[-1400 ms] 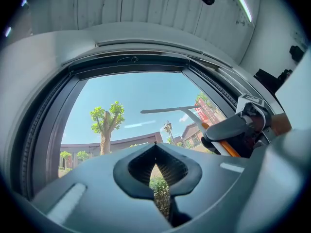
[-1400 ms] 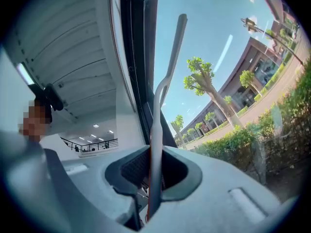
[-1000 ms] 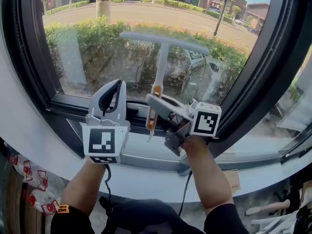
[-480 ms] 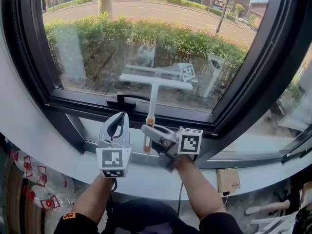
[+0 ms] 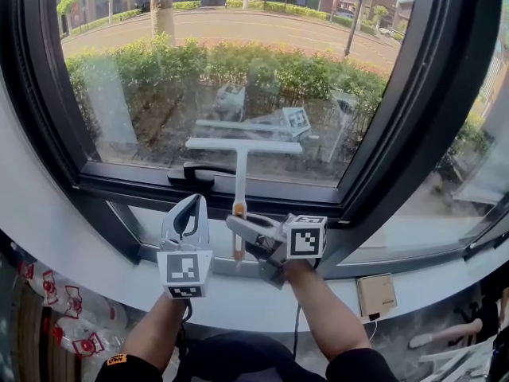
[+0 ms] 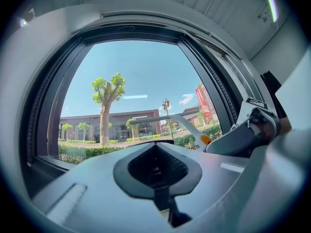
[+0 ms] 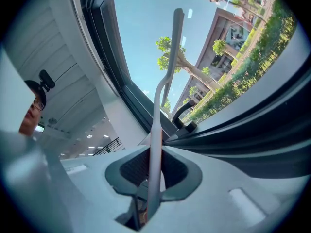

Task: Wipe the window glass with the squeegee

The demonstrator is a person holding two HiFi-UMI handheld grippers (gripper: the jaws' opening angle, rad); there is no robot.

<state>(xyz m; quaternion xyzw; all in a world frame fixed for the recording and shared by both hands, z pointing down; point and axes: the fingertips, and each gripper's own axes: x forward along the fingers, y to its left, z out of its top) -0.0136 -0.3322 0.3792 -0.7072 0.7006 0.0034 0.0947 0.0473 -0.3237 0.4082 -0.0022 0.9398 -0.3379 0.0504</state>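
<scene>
In the head view, the squeegee (image 5: 239, 169) was seen held upright by its handle in the right claw (image 5: 236, 224). Its blade was set level across the low part of the window glass (image 5: 238, 62), just above the window handle (image 5: 193, 177). The left claw (image 5: 192, 201) was held beside it over the sill (image 5: 95, 237), carrying nothing. The stroke was judged to be near the bottom of the pane. It would be done well if the blade were pressed evenly and level and drawn down to the lower frame (image 5: 302, 188) without being caught on the window handle. Whether the rubber edge touched the glass could not be told here.

In the left gripper view, the left claw (image 6: 158, 178) was shown closed, with nothing between its jaws. Only the blade and the orange neck of the squeegee (image 6: 171, 119) were seen past it. The lower pane was blocked by the claw's own body.

In the right gripper view, the right claw (image 7: 150, 178) was shown clamped on the thin handle. The blade was seen end-on, so its contact with the glass could not be made out.
</scene>
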